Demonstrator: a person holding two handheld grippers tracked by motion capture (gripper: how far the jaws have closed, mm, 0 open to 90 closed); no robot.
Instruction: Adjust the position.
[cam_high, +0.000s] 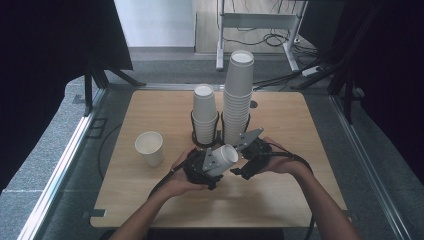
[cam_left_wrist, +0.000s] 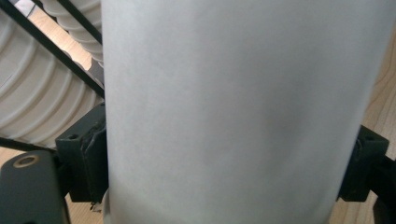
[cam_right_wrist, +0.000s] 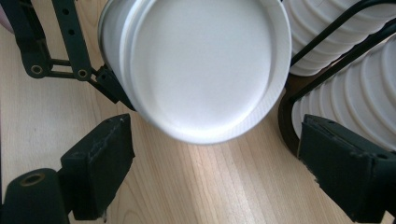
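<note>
Paper cup (cam_high: 224, 158) lies on its side at centre frame, clamped in the left gripper (cam_high: 209, 167), probably two nested. Its mouth faces the right gripper (cam_high: 246, 159), whose jaws stand apart just beside it.

left tool (cam_high: 216, 165) gripping paper cup (cam_high: 225, 156), two cup stacks (cam_high: 238, 95) behind

Wooden table (cam_high: 280, 195), lone paper cup (cam_high: 149, 148), two racked cup stacks (cam_high: 239, 95)

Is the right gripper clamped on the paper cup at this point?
No. In the right gripper view the right gripper stands open over bare table, and the paper cup lies beyond its pads, held by the left gripper.
</note>
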